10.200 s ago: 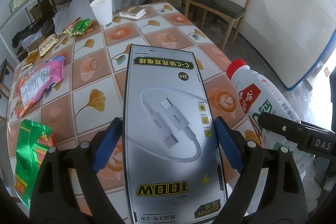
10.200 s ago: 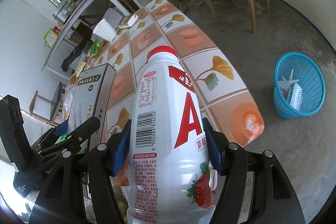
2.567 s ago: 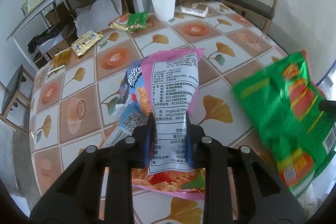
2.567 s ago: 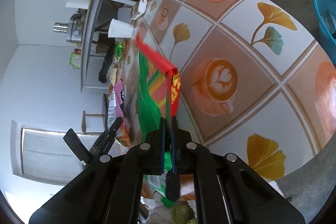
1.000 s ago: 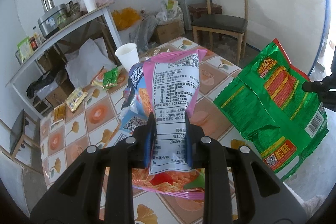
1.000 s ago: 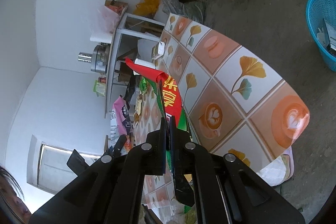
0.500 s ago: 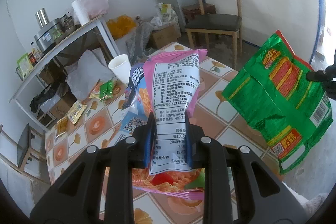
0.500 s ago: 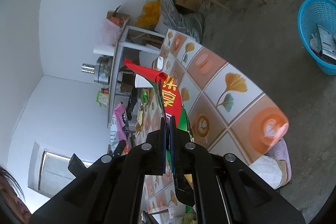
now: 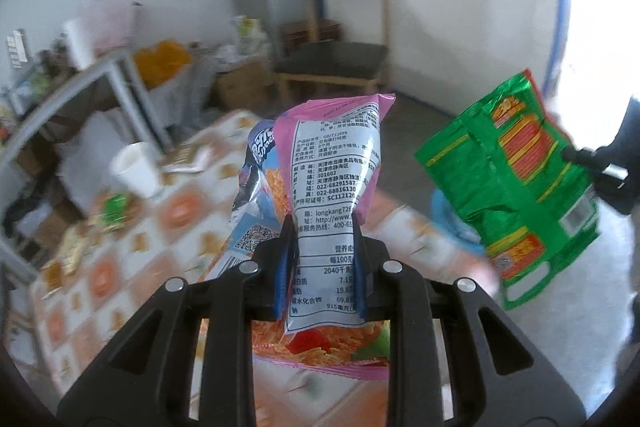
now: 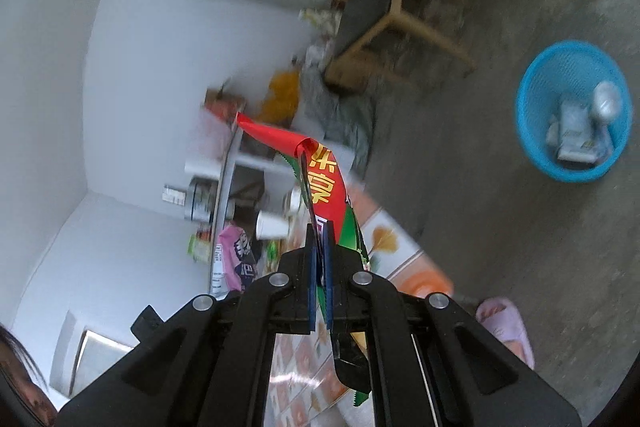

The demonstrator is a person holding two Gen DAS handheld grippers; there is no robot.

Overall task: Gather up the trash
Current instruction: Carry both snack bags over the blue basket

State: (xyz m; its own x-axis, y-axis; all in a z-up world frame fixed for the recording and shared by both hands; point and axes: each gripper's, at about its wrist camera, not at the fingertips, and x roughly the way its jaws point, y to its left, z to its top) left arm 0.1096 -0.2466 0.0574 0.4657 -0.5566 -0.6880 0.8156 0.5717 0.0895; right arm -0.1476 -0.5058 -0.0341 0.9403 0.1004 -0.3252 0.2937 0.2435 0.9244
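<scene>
You're mid-carry to the blue bin (image 10: 573, 113), low to the right ahead of your grippers: left gripper (image 9: 322, 263) clamps the crinkled pink bag (image 9: 334, 195), right gripper (image 10: 319, 277) pinches the folded green bag (image 10: 326, 187) thin, so next hold both over it and release.

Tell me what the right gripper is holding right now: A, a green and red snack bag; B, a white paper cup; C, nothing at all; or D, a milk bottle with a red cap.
A: the right gripper has its fingers shut on the green and red snack bag, which hangs in the air, clear of the table, in the left wrist view.
</scene>
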